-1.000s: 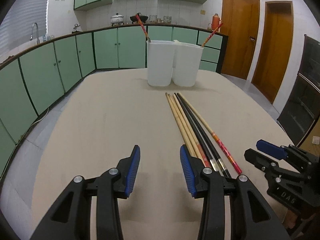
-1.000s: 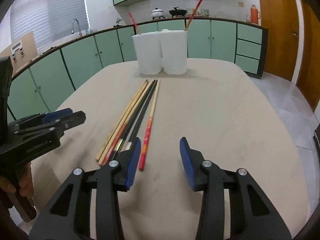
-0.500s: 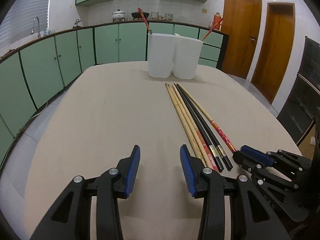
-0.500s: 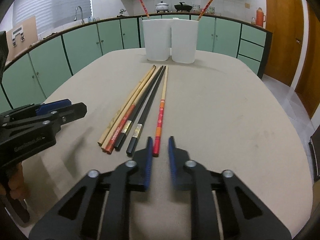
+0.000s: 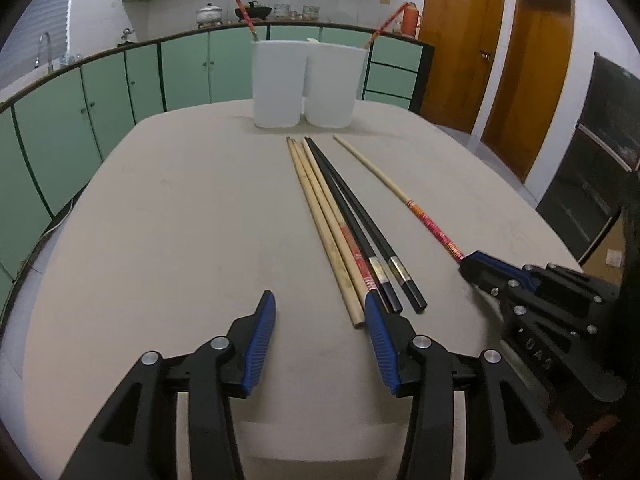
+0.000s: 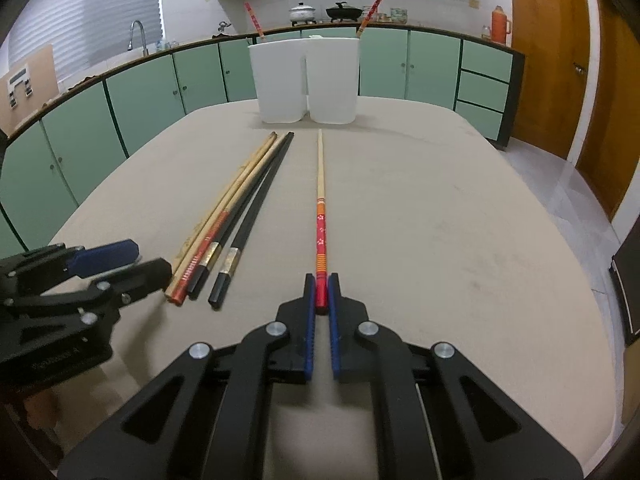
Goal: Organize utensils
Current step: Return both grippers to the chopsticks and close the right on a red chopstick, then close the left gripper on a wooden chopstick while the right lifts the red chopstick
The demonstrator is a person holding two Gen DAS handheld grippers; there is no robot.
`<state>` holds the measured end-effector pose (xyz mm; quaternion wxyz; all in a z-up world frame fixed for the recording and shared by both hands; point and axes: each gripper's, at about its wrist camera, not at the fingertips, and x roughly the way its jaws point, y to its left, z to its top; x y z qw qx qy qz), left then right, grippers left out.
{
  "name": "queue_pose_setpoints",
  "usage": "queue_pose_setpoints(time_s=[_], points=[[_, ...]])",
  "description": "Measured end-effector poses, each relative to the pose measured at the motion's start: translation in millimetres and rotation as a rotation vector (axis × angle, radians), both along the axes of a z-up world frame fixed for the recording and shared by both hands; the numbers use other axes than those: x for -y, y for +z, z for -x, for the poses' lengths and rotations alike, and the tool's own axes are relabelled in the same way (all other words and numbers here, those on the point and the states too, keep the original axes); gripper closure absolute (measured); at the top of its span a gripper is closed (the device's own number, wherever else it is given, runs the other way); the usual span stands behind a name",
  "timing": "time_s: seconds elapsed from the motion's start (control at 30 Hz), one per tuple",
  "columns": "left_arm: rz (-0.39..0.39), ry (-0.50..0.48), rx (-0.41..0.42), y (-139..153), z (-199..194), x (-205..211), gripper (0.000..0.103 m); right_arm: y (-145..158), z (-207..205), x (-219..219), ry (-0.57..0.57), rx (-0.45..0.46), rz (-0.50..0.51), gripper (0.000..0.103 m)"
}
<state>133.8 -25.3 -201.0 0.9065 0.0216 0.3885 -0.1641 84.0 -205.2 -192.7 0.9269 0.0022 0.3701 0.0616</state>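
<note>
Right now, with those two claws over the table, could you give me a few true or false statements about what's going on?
1. The right gripper is shut on the red-patterned chopstick. True.
2. The left gripper holds a black chopstick. False: its jaws stand open with nothing between them.
3. Two white containers stand side by side at the far end of the table. True.
4. Both containers are empty. False: a red chopstick sticks out of each.
</note>
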Motion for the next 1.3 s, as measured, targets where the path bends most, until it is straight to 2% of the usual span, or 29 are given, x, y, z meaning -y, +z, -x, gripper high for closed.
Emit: queue_pose_setpoints(time_s=[0.47, 0.53, 0.6, 0.63, 0.8, 1.0, 1.3], points=[[-0.069, 0.045, -0.002, -2, 0, 5, 0.056, -1, 0, 4, 0.009, -0.007, -0.017, 0.098], [-0.066, 0.046, 0.004, -2, 1, 6, 0.067, -2, -1, 4, 0.009, -0.009, -0.019, 0.097], [-0.055, 0.044, 0.004, -1, 0, 6, 0.087, -1, -2, 6, 0.010, -0.015, -0.029, 0.098], [-0.047, 0.043, 0.001, -1, -1, 5, 0.093, 0, -3, 6, 0.012, -0.019, -0.033, 0.098], [-0.021, 0.045, 0.001, 4, -1, 2, 0.096, 10, -3, 10, 0.018, -0.005, -0.048, 0.098], [-0.013, 0.058, 0.068, 31, 2, -2, 0.096, 38, -2, 14, 0.018, 0.060, -0.052, 0.098], [0.018, 0.041, 0.250, 102, 7, -8, 0.096, 98, -2, 17, 0.046, 0.184, -0.042, 0.098]])
